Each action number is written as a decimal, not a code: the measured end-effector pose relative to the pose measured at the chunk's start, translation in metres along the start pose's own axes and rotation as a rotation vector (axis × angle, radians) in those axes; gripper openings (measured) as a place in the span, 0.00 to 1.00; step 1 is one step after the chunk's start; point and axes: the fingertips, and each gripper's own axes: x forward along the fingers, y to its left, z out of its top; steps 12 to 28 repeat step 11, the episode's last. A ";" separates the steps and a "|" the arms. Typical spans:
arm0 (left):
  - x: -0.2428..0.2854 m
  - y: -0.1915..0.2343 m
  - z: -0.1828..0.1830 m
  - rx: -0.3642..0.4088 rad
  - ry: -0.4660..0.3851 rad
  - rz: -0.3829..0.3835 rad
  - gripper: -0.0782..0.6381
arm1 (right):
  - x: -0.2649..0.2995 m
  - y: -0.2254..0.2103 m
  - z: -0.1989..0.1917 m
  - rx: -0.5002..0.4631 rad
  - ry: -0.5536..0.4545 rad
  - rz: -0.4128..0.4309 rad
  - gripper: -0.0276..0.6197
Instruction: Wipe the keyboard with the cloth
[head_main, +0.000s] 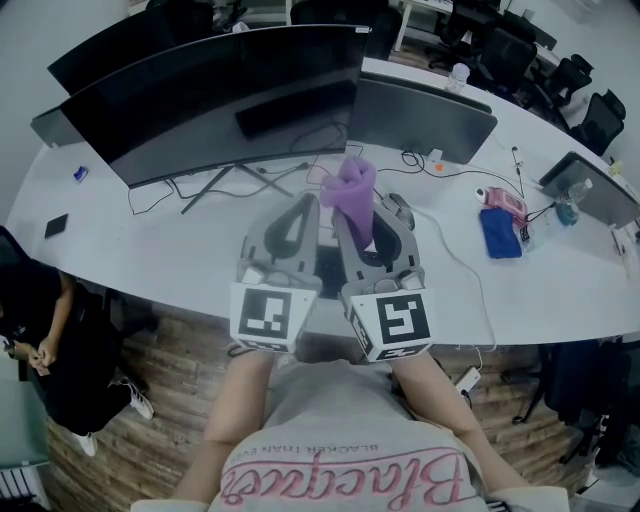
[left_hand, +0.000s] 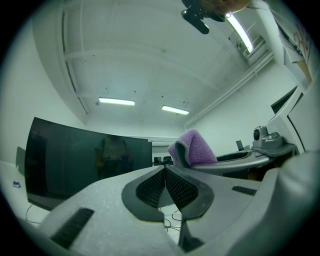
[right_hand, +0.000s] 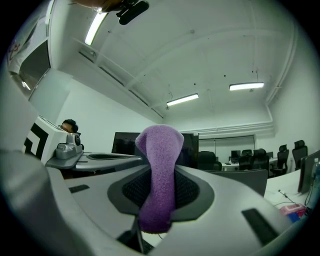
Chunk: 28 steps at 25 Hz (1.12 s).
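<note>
My right gripper (head_main: 357, 212) is shut on a purple cloth (head_main: 350, 192), which sticks up from between its jaws. In the right gripper view the cloth (right_hand: 159, 175) fills the gap of that gripper (right_hand: 160, 187) and hangs down over the pads. My left gripper (head_main: 303, 205) is beside it, shut with nothing in it; its ribbed pads (left_hand: 152, 186) meet at the tips. Both grippers are raised above the white table (head_main: 150, 255) and tilted upward. The keyboard is mostly hidden under them; only a dark strip (head_main: 328, 268) shows between them.
A wide curved monitor (head_main: 220, 90) and a second monitor (head_main: 425, 115) stand behind, with cables between them. A mouse (head_main: 400, 208) lies right of the cloth. A blue cloth (head_main: 500, 232) and a pink object (head_main: 503, 200) lie further right. A person (head_main: 45, 345) sits at left.
</note>
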 end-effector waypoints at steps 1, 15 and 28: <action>0.000 0.000 0.001 0.002 -0.004 -0.001 0.12 | 0.000 0.000 0.001 -0.002 -0.001 0.000 0.19; 0.001 0.004 0.005 0.001 -0.012 -0.009 0.12 | 0.004 0.005 0.002 -0.016 0.003 0.005 0.19; 0.001 0.004 0.005 0.001 -0.012 -0.009 0.12 | 0.004 0.005 0.002 -0.016 0.003 0.005 0.19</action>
